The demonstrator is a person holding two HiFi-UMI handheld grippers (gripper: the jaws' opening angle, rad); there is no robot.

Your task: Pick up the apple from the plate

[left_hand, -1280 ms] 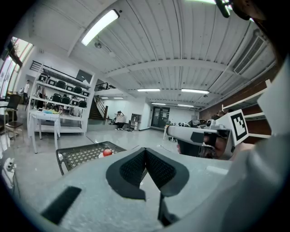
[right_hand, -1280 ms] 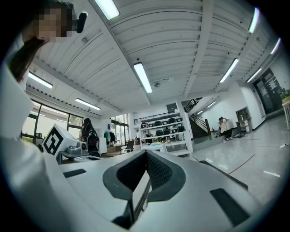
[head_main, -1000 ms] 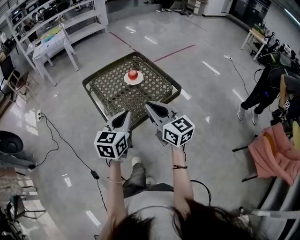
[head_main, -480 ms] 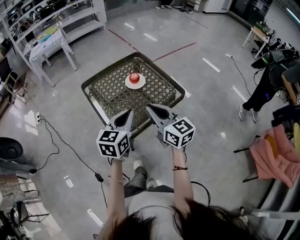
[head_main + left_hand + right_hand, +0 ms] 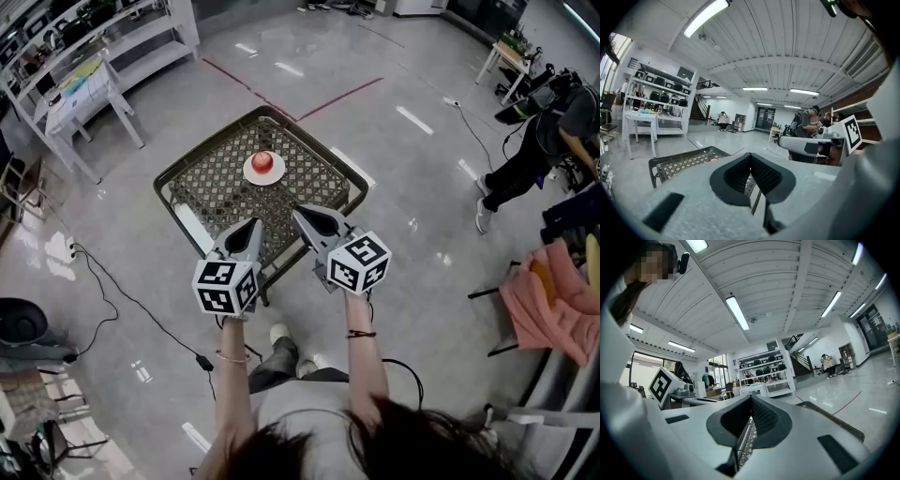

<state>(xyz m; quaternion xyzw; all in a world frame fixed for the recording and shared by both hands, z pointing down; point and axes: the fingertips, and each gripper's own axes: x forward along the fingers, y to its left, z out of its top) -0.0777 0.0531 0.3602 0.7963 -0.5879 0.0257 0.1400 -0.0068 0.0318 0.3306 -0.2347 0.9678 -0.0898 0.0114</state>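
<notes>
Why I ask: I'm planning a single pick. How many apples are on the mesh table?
1. The red apple sits on the white plate near the middle of the mesh table. The table's near edge is partly hidden, so another could be there.

Glossy grey floor, white shelving.

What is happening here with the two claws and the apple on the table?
A person stands at a metal lattice table and holds one claw in each hand. The left claw and the right claw are both shut and empty, pointing toward the table. The red apple sits on a white plate farther along the table, untouched. The pickup has not yet begun.
</notes>
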